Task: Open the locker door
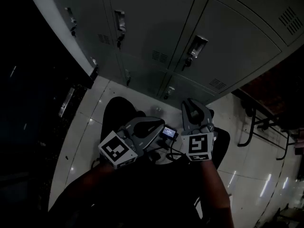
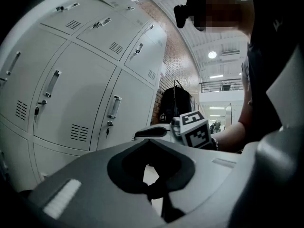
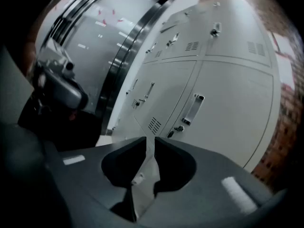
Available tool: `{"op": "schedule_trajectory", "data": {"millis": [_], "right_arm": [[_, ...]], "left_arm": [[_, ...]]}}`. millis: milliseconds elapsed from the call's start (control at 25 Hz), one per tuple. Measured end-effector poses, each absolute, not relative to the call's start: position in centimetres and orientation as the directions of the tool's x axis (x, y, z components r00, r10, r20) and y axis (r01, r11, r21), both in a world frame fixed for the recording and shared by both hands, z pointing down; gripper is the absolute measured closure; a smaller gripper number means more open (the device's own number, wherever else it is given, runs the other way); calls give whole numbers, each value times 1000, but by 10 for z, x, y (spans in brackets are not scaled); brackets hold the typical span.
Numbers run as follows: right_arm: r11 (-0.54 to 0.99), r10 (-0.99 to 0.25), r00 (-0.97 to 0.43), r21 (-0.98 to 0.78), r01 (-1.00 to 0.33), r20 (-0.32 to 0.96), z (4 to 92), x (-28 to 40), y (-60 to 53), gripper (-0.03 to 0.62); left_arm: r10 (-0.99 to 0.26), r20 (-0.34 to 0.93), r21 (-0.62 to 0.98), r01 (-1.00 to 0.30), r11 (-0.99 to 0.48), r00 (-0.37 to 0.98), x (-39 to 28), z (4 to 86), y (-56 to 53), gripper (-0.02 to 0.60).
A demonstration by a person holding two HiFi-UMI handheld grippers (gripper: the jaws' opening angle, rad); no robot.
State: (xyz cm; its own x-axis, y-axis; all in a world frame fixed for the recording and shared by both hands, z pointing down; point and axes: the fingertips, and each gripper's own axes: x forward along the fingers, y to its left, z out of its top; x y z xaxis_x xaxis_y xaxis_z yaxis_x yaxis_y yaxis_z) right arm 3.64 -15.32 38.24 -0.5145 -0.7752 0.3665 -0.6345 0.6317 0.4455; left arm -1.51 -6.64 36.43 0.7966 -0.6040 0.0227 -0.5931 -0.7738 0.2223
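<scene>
Scene: a person stood over a pale tiled floor [image 1: 92, 127], facing a bank of grey lockers [image 1: 156, 18]; the light was dim.
Lockers: every door in view was shut; each had an upright handle [image 1: 196, 45] with a lock just below it; the bank stood ahead of both grippers and well apart from them.
Left gripper [image 1: 159, 123]: held low before the person's body, just beside the right one; its own view showed the jaw tips [image 2: 154, 141] pressed together with nothing between them; lockers [image 2: 76, 94] filled the left of that view.
Right gripper [image 1: 192, 109]: pointed toward the lockers; its tips [image 3: 151, 141] stood a narrow slit apart, gripping nothing; a shut door and its handle [image 3: 192, 109] lay beyond the jaws, untouched.
</scene>
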Motion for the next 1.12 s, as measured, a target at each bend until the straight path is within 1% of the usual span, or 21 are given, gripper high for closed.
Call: {"op": "schedule_trajectory", "data": {"millis": [160,280,400,480,640,760,840,920,1120], "right_arm": [[544,-835,-414,652,-528,362,384,23,-195,534],[488,-864,-364,758,-434,348,378,13,-219,511],[398,-905,-293,857,-328,309,372,10,-240,484],[338,-930,-237,909,-245,282,371,10,-255,451],[290,-950,-140,954,-80,278,384,14,-283,448],[281,-958,-58,960,4,281,399,24,-301,459],[257,-966,-37,966,28,258,400,28,-307,484],[224,-973,-42,974,39,225,394,26,-309,557],[216,-975,-52,975,48,218,394,25,-304,563]], "left_arm": [[-596,15,200,-586,-785,803,-21,358,-72,569],[-601,8,202,-590,-782,799,-27,355,-74,569],[-608,12,211,-597,-774,794,-33,357,-73,569],[-612,15,216,-600,-770,791,-36,358,-74,569],[-613,8,220,-600,-769,790,-40,357,-76,569],[-615,11,228,-601,-766,788,-44,358,-77,569],[-615,12,234,-600,-765,788,-45,359,-77,569],[-616,8,241,-600,-763,788,-47,360,-76,569],[-614,0,239,-597,-766,789,-46,358,-73,569]]}}
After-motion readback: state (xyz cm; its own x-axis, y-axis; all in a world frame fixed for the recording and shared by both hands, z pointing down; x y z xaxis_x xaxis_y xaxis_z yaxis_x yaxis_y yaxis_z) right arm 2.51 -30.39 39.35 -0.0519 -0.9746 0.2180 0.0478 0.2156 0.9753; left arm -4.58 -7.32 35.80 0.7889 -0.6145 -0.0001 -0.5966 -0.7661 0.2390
